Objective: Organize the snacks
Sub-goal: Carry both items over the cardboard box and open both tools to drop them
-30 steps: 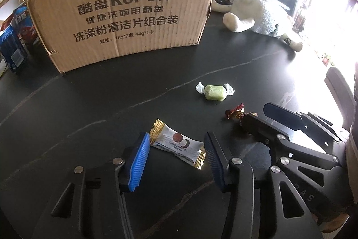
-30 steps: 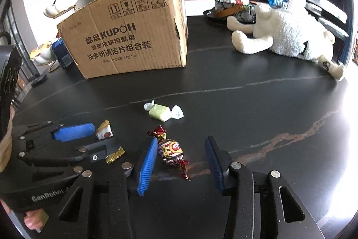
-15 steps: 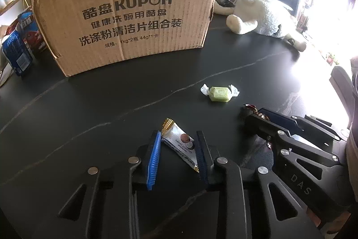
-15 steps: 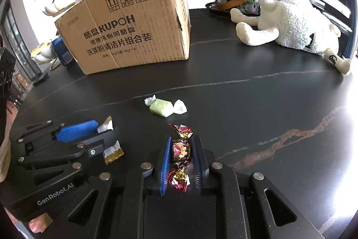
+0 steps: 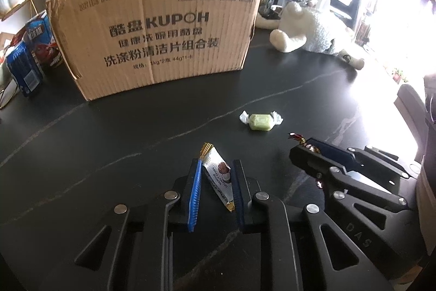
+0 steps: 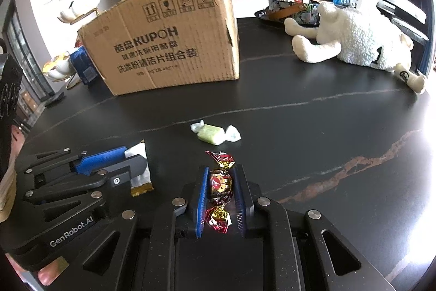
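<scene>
Grasp step: left gripper [image 5: 216, 176] just closed, pinching white snack packet [image 5: 218, 173]; right gripper [image 6: 220, 188] clamps foil candy [image 6: 219, 183]. Next, likely lift both toward cardboard box [image 5: 163, 29] (green candy [image 5: 260, 122] remains).

2 wrist views, close above the dark table [image 5: 109, 143], angled down, sharing the cardboard box [image 6: 169, 45] (centre-back)

Home, plush toy [image 6: 359, 42], ornaments, dark table [image 6: 313, 132]

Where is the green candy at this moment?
The green candy lies free on the dark table, apart from both grippers. In the right wrist view it sits just beyond the foil candy, between it and the cardboard box.
</scene>
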Demonstrator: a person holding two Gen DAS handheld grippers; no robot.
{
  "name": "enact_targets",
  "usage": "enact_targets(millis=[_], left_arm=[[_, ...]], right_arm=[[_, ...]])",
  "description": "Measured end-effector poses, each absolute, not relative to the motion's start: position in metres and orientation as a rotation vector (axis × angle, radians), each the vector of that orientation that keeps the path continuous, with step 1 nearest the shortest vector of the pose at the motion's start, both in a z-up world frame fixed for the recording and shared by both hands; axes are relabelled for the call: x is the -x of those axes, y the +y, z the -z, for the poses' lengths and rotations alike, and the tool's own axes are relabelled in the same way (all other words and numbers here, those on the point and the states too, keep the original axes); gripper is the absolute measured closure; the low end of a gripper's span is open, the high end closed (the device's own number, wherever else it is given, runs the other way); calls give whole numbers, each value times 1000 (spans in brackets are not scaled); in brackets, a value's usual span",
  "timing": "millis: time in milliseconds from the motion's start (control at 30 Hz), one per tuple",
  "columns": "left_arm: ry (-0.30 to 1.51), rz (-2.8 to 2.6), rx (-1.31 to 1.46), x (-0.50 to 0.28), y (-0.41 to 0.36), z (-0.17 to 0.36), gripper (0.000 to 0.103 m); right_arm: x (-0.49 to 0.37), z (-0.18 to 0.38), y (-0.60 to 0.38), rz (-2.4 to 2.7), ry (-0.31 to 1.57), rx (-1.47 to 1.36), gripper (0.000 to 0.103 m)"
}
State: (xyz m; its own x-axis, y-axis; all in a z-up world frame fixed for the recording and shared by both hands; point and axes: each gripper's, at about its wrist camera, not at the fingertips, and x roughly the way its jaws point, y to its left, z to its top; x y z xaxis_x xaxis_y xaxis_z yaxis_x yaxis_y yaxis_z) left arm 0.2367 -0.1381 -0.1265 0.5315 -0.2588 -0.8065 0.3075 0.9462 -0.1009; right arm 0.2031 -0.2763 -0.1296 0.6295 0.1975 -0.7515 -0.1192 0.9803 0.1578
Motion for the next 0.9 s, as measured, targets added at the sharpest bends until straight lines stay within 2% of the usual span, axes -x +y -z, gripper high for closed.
enact_targets(millis=[900], left_arm=[[717, 341, -21, -217, -88, 27, 81]], right_arm=[[-194, 32, -238, -184, 692, -66, 84]])
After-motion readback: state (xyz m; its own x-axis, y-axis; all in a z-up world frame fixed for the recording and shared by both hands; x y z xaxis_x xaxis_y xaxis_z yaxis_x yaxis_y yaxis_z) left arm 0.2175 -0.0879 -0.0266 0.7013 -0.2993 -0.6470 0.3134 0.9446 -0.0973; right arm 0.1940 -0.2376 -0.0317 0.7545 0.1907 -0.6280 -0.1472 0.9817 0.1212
